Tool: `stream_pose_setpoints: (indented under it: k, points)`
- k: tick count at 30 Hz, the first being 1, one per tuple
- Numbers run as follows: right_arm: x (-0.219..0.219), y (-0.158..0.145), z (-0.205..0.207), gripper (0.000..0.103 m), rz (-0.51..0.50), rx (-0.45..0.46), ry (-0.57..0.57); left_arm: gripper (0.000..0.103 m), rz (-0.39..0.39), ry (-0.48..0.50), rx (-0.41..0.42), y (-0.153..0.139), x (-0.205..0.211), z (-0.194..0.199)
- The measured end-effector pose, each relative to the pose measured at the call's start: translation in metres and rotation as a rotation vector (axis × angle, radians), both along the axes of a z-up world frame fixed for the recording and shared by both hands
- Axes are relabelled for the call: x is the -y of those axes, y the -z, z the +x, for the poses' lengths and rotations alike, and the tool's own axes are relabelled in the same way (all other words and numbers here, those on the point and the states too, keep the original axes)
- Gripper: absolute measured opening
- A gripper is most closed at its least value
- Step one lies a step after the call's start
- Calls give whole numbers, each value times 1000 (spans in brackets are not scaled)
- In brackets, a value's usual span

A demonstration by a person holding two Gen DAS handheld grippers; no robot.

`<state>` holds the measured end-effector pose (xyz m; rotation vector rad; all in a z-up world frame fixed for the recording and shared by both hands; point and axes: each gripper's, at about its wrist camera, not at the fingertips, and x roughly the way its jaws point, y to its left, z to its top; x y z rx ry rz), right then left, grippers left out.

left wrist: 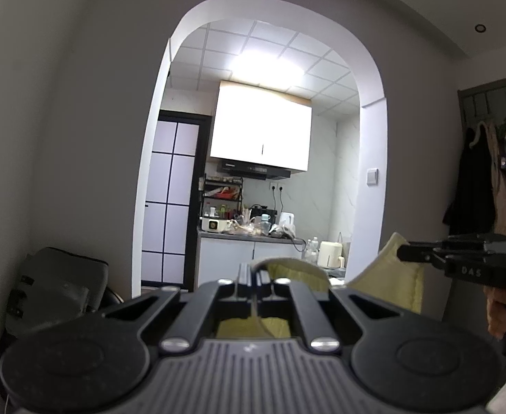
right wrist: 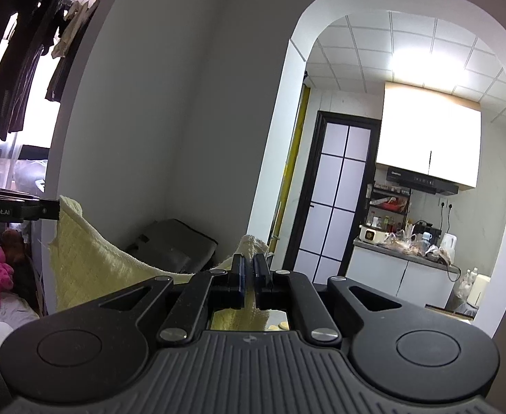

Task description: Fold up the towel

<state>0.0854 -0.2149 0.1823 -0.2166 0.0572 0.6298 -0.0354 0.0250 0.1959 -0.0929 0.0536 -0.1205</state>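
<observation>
Both grippers hold the pale yellow towel point(right wrist: 90, 262) up in the air, well above any surface: the right gripper point(right wrist: 249, 276) with its jaws pinching one top corner, the left gripper point(left wrist: 254, 284) with its jaws pressed together on the other. Its long axis runs roughly level between them, the upper edge sagging and the rest hanging down. With so little cloth in each pinch, a sharp tug or uneven pull could probably slip a corner free and skew the fold.
</observation>
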Motion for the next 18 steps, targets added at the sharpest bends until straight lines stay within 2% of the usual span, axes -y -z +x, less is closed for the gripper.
stream_pose_setpoints:
  k: [9, 18]
  points:
    - [-9, 23, 24, 6, -33, -48, 19, 3, -25, -6, -52, 22, -15, 28]
    - [-14, 50, 72, 6, -45, -95, 53, 3, -18, -8, -110, 40, -23, 76]
